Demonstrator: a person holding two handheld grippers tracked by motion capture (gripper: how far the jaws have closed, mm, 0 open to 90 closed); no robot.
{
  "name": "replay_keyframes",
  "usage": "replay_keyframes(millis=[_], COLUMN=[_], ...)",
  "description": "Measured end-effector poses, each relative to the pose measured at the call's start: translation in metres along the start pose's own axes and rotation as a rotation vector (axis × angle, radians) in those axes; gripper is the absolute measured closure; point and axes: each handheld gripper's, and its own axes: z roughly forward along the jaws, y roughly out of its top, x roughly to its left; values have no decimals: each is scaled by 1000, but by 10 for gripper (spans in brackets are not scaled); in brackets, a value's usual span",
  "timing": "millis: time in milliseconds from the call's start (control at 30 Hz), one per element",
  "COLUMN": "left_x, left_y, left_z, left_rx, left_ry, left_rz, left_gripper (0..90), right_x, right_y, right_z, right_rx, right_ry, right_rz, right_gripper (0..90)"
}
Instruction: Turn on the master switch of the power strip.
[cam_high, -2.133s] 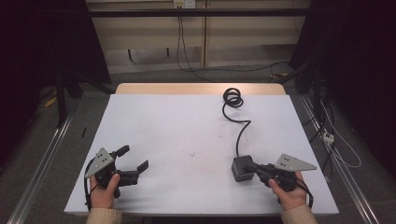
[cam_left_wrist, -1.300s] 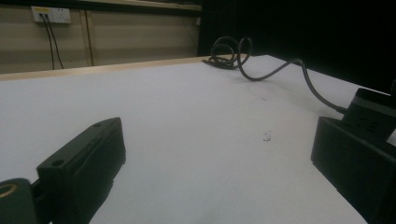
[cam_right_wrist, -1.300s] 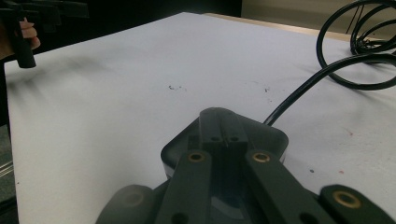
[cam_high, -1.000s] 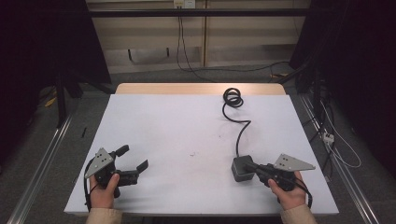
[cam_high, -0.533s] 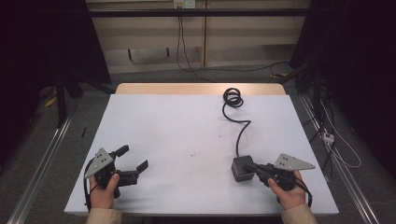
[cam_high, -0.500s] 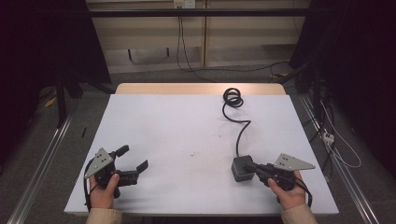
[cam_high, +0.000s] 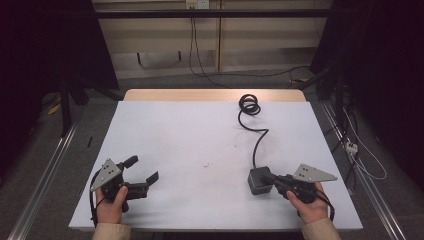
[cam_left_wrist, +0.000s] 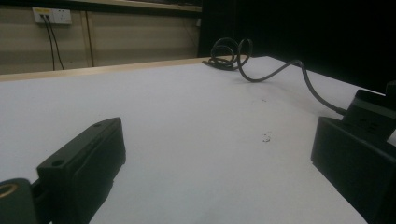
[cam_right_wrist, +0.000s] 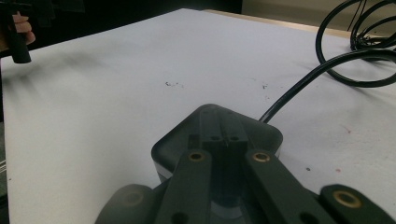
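Observation:
A dark grey power block (cam_high: 257, 183) sits on the white table (cam_high: 190, 130) at the front right. Its black cable (cam_high: 259, 136) runs away to a coil (cam_high: 248, 105) near the far edge. My right gripper (cam_high: 269, 178) lies low with its jaws together, tips resting on top of the block (cam_right_wrist: 177, 142). In the right gripper view the right gripper (cam_right_wrist: 223, 135) covers the block's middle, and the cable (cam_right_wrist: 303, 84) leaves behind it. My left gripper (cam_high: 142, 170) rests at the front left, jaws spread, nothing between them. In the left gripper view the left gripper (cam_left_wrist: 215, 186) faces the block (cam_left_wrist: 373, 105).
A wooden strip (cam_high: 210, 95) borders the table's far edge. Beyond it a wall carries a socket plate (cam_high: 196, 4) with hanging cords. Metal rails (cam_high: 45, 170) run along the floor on both sides. A small dark speck (cam_high: 206, 164) marks the table's middle.

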Motion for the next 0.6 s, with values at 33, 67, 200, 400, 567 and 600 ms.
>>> replay_keyframes(millis=[33, 67, 200, 400, 567, 600], left_x=[0, 0, 0, 0, 1, 1], left_y=[0, 0, 0, 0, 0, 0], left_z=[0, 0, 0, 0, 0, 0], left_rx=[1, 1, -1, -1, -2, -2], left_ry=[0, 0, -1, -1, -1, -1], left_rz=[0, 0, 0, -1, 0, 0], left_gripper=[27, 27, 27, 27, 27, 27], right_x=[0, 1, 1, 2, 4, 4], right_y=[0, 0, 0, 1, 2, 2], right_z=[0, 0, 0, 0, 0, 0], right_rx=[1, 1, 1, 9, 14, 13], right_ry=[-1, -2, -5, -12, -25, -26], right_rz=[-4, -5, -11, -29, -48, -51], right_gripper=[900, 900, 900, 900, 900, 900])
